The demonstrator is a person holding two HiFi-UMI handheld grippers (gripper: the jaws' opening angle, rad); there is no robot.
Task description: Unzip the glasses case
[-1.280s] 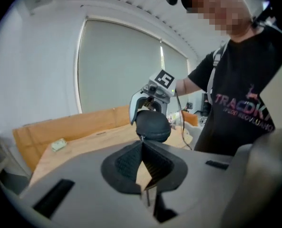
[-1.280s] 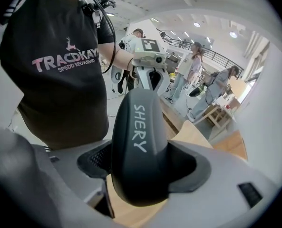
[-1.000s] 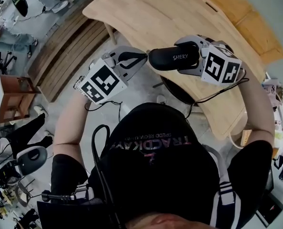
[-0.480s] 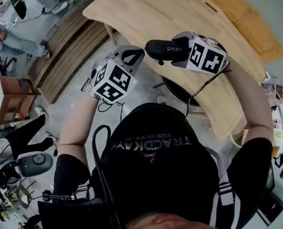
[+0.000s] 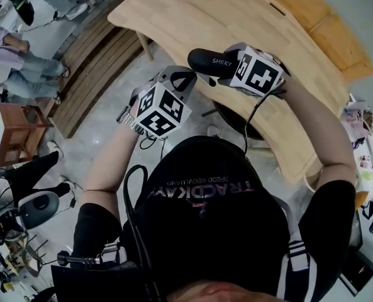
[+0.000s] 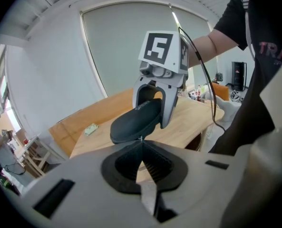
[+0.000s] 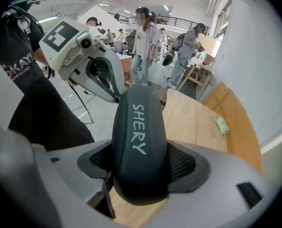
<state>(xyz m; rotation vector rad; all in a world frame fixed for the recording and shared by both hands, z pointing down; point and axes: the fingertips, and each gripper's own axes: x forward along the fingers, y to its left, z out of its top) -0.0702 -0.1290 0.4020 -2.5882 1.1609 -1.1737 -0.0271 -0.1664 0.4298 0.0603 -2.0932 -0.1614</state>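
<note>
Black, closed glasses case (image 7: pixel 140 146) lettered SHERY, held aloft by one end.

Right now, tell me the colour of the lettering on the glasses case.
White, on the black glasses case; it shows best in the right gripper view.

Head view hangs above the person, looking steeply down on the left gripper (image 5: pixel 187 75), the right gripper (image 5: pixel 227 60) and the wooden table (image 5: pixel 236 17) beyond. Left gripper view looks rightward, close on the glasses case (image 6: pixel 133 125). Right gripper view looks leftward, case filling it. All three share case and table.
</note>
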